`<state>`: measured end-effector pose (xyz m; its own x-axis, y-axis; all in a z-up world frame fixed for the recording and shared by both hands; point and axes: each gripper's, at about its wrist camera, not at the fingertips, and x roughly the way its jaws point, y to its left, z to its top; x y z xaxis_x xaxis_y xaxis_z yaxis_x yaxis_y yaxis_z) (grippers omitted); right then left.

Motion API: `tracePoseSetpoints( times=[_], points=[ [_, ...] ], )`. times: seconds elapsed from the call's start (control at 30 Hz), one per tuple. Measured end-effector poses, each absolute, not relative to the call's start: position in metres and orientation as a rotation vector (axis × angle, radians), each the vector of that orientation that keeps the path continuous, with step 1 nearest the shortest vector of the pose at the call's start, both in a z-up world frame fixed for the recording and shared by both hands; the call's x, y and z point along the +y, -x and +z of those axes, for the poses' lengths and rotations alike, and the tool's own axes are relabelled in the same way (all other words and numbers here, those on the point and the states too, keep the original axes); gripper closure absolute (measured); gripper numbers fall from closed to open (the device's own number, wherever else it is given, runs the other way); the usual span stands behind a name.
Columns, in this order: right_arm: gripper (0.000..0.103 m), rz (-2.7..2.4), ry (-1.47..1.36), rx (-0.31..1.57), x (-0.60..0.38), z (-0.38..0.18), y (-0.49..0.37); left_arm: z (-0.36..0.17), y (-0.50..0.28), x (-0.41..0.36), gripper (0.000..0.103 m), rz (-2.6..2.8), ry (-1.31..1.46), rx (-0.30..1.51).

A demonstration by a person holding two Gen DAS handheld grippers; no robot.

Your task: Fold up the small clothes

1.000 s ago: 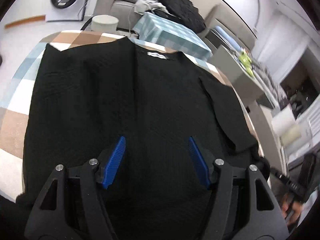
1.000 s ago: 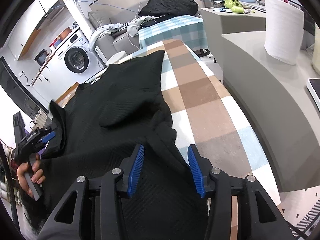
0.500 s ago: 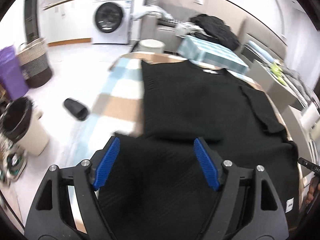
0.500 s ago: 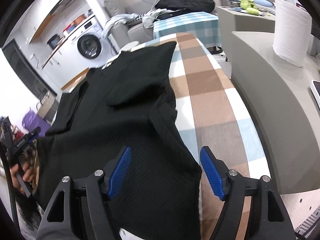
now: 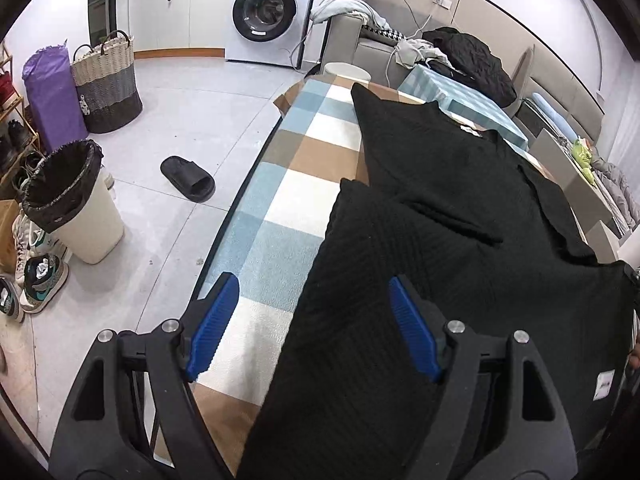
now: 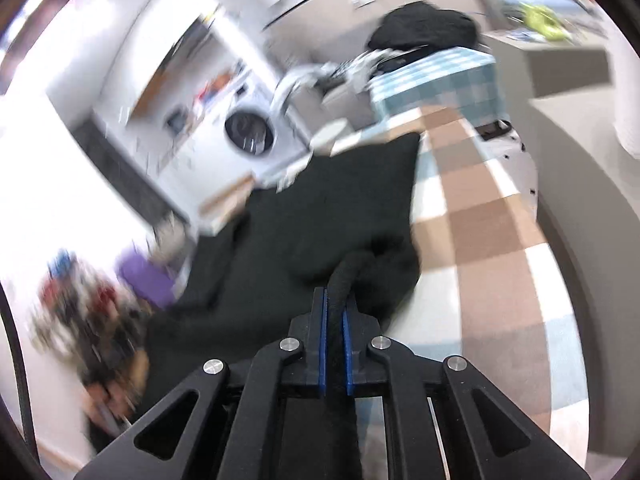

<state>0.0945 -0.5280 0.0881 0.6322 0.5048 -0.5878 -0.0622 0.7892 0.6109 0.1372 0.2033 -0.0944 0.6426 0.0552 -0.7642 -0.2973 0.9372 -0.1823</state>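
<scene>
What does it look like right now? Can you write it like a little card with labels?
Clothing: black knit top, spread out, partly folded over
Surface: checked cloth in blue, white and brown
Left gripper: open, over the top's near edge, not pinching it
Right gripper: shut on a bunched edge of the top
Floor: black slipper, bin, woven basket
Background: washing machine
Right view: blurry

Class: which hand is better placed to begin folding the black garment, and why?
Right. The right tool is shut on a bunched edge of the black garment, ready to lift. The left tool hangs open over the garment's left edge on the checked cloth, gripping nothing.
</scene>
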Motion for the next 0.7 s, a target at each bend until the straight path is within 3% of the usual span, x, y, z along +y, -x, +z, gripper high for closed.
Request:
tracePoseSetpoints(
  times=[0.1, 0.17, 0.23, 0.33, 0.4, 0.43, 0.47, 0.53, 0.57, 0.6, 0.63, 0.7],
  points=[
    [0.091, 0.187, -0.593, 0.932, -0.545, 0.071, -0.107, -0.104, -0.152, 0.197, 0.028, 0.2, 0.301, 0.889],
    [0.071, 0.166, -0.567, 0.988, -0.547, 0.062, -0.106, -0.109, -0.158, 0.193, 0.028, 0.195, 0.282, 0.911],
    [0.06, 0.189, -0.558, 1.001, -0.549, 0.055, -0.098, -0.113, -0.161, 0.189, 0.028, 0.194, 0.26, 0.928],
    [0.059, 0.235, -0.514, 1.034, -0.541, 0.045, -0.086, -0.118, -0.167, 0.186, 0.029, 0.182, 0.258, 0.94],
    [0.059, 0.255, -0.476, 1.036, -0.535, 0.039, -0.081, -0.117, -0.168, 0.184, 0.037, 0.178, 0.263, 0.929],
    [0.059, 0.26, -0.467, 1.036, -0.534, 0.036, -0.078, -0.116, -0.168, 0.184, 0.047, 0.175, 0.266, 0.925],
    [0.059, 0.27, -0.454, 1.036, -0.531, 0.035, -0.078, -0.116, -0.168, 0.184, 0.063, 0.172, 0.27, 0.916],
    [0.059, 0.293, -0.43, 1.015, -0.524, 0.033, -0.075, -0.113, -0.165, 0.184, 0.086, 0.169, 0.276, 0.894],
    [0.065, 0.305, -0.411, 0.999, -0.521, 0.034, -0.075, -0.112, -0.164, 0.184, 0.094, 0.171, 0.275, 0.889],
    [0.074, 0.309, -0.401, 0.988, -0.518, 0.035, -0.072, -0.109, -0.162, 0.183, 0.097, 0.168, 0.274, 0.872],
    [0.091, 0.329, -0.387, 0.966, -0.516, 0.038, -0.07, -0.105, -0.157, 0.183, 0.098, 0.165, 0.275, 0.855],
    [0.097, 0.353, -0.371, 0.913, -0.51, 0.046, -0.068, -0.098, -0.148, 0.18, 0.1, 0.162, 0.271, 0.824]
  ],
)
